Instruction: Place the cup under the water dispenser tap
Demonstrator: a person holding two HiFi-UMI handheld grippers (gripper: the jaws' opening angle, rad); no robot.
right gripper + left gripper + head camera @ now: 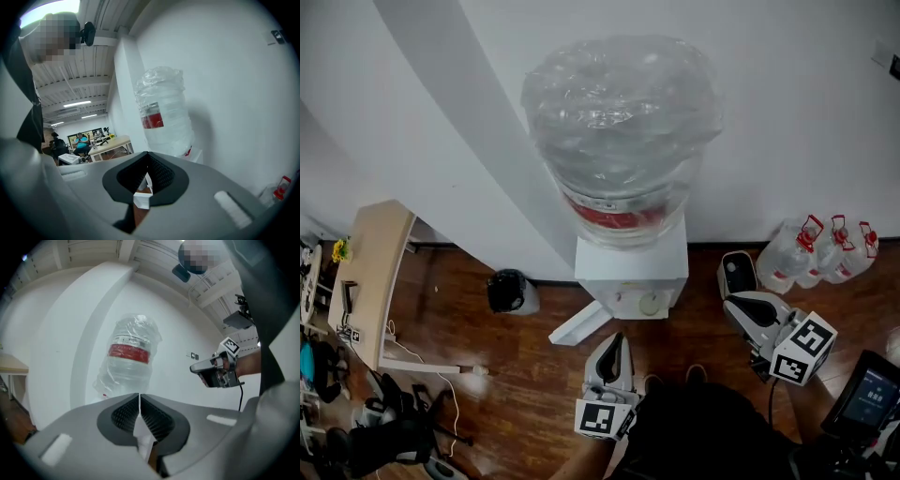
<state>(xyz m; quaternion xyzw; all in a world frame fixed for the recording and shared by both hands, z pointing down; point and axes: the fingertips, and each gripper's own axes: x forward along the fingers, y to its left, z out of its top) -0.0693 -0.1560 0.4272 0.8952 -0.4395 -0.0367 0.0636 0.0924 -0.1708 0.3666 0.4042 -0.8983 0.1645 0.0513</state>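
Both grippers are held in front of the water dispenser [630, 267], and both are seen with their jaws pressed together on nothing. The left gripper [618, 342] and the right gripper [733, 304] are each empty, so nothing is being carried. What is judged to be the cup [652, 302], a small round pale shape, is made out on the dispenser's front, just ahead of the left gripper's tips and lower. It appears to be seated below the tap, though the tap itself cannot be made out under the large bottle [619, 131]. On that reading the placing step is taken as done. The next move calls only for both grippers to be drawn clear without the cup being knocked.
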